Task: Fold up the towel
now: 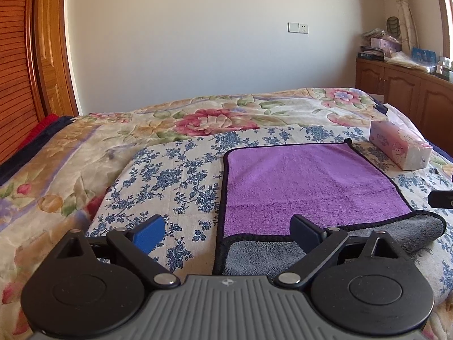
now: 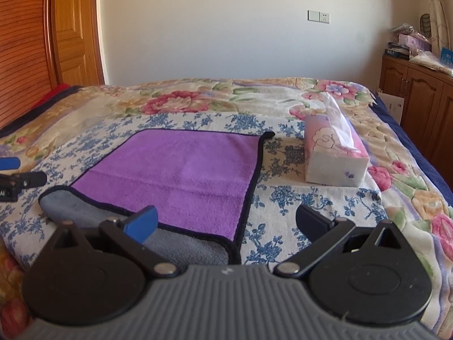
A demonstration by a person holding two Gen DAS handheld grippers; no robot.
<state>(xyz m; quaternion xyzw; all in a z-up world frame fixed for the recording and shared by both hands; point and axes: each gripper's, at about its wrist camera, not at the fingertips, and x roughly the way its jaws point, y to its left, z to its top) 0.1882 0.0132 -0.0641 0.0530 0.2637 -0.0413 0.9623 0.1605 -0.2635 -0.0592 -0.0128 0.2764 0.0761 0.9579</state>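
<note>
Left wrist view: the left gripper (image 1: 228, 233) hangs with fingers wide over the near left corner of the towel (image 1: 305, 181), which lies on the bed (image 1: 158, 175), purple face up, its near edge turned over to grey. The right gripper (image 2: 226, 225), fingers wide too, straddles the near right corner; a tissue box (image 2: 334, 155) sits near the towel's right edge, and bare bed lies left of it.

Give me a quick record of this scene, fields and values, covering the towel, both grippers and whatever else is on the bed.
surface: bed with floral quilt, blue-flowered cloth on top
towel: towel lies flat on the cloth, purple side up, near edge turned over showing grey
left gripper: left gripper open, over the towel's near left corner, holding nothing
right gripper: right gripper open, over the towel's near right corner, holding nothing
other item: tissue box right of the towel, apart from it
</note>
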